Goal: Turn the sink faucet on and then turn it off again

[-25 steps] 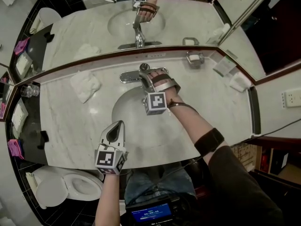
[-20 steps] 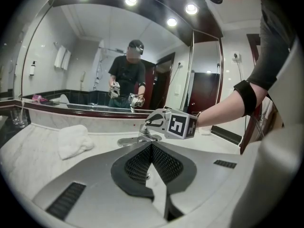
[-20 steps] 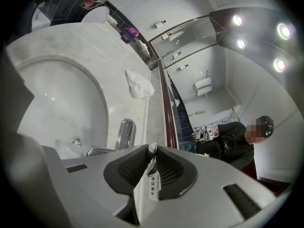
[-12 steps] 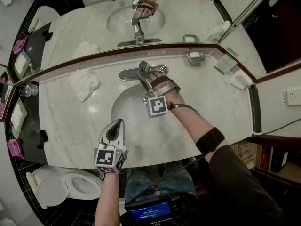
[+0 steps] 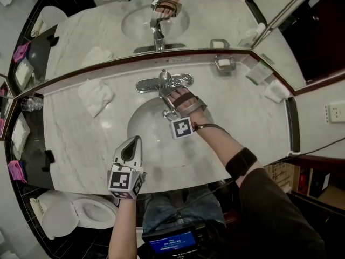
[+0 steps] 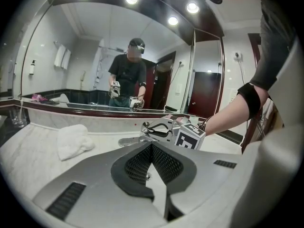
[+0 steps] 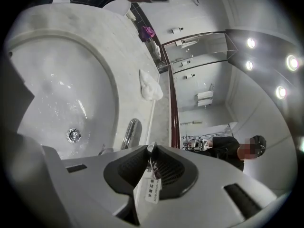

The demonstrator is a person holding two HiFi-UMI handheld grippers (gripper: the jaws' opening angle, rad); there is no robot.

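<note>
Closest to the person, below the table's front edge, a small device with a blue screen (image 5: 172, 244) sits at the waist, and a white toilet (image 5: 81, 215) stands off to the left. Just above that, the left gripper (image 5: 133, 143) hangs over the front rim of the marble table (image 5: 242, 123), its tips reaching the near edge of the sink basin (image 5: 143, 131). Its own view shows the jaws pressed together with nothing between them, so it is clenched and empty.

Across the basin, whose white bowl carries scattered water drops around the drain (image 7: 73, 135), the right gripper (image 5: 171, 95) reaches in from the right, with the forearm lying diagonally over the table. It is clenched on the faucet handle (image 7: 151, 150). In the right gripper view the thin chrome lever sits pinched between the two ribbed pads, and a small printed tag (image 7: 152, 189) hangs from it in the gap. The curved spout (image 7: 129, 133) shows just beside the jaws, over the bowl.

The faucet (image 5: 164, 81) itself stands on a chrome base plate at the back of the basin, centred against the wall. A crumpled white towel (image 5: 96, 97) lies on the table to its left, well apart from it, and a soap dish (image 5: 223, 63) sits to its right near the mirror's edge. Behind all this, the mirror (image 5: 97, 26) repeats the faucet, the basin and both grippers.
</note>
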